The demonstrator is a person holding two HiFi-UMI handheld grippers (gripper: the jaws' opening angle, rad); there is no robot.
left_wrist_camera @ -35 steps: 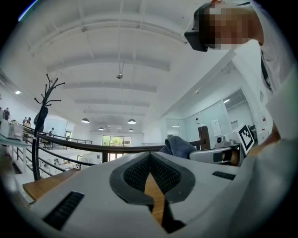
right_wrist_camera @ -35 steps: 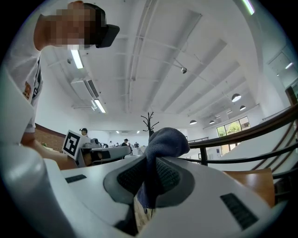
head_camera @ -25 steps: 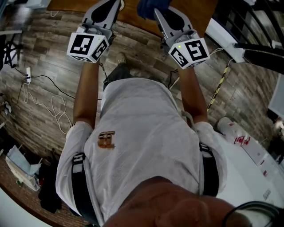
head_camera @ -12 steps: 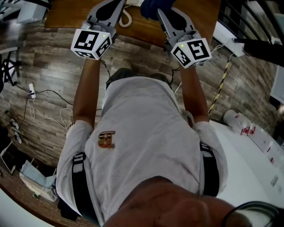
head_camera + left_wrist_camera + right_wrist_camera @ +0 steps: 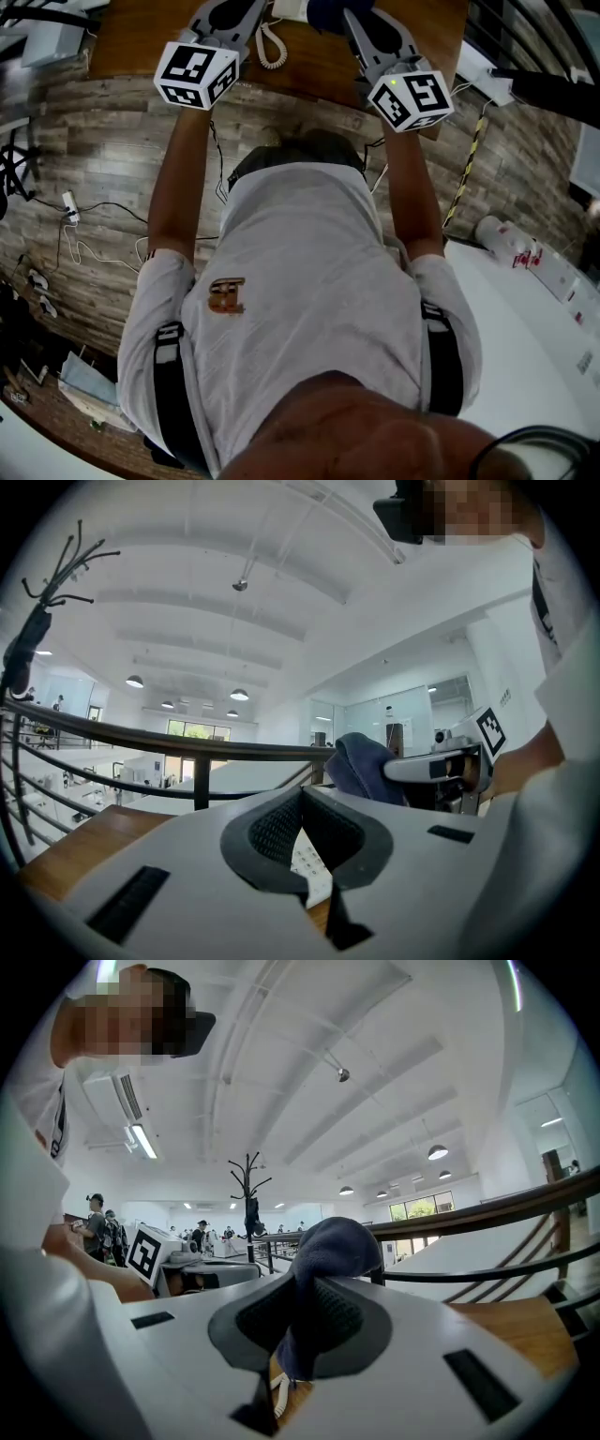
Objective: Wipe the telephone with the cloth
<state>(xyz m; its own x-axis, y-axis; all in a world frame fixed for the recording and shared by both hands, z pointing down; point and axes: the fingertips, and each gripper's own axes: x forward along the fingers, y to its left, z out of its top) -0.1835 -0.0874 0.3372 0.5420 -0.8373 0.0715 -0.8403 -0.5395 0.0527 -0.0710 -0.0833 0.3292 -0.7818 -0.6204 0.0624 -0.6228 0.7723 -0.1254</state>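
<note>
In the head view both arms reach over a wooden table [image 5: 141,37] at the top edge. A white telephone shows there only by its coiled cord [image 5: 272,42]. My right gripper [image 5: 361,14] is shut on a dark blue cloth [image 5: 328,9], which bulges from the fingertips in the right gripper view, cloth [image 5: 323,1241], gripper [image 5: 305,1288]. My left gripper [image 5: 225,14] is beside it, to the left. In the left gripper view its jaws meet at the tips [image 5: 302,797], holding nothing. The telephone keypad [image 5: 307,862] shows below them, and the cloth [image 5: 361,766] to the right.
A dark railing [image 5: 197,752] runs beyond the table's far edge. Loose cables [image 5: 84,234] lie on the wood floor at left. A white table [image 5: 525,375] with a bottle [image 5: 502,239] stands at right, and a yellow-black cable [image 5: 466,178] runs down near it.
The table and the coiled cord have come further into the head view. Both grippers now reach over the table's near edge. The cloth stays in the right gripper.
</note>
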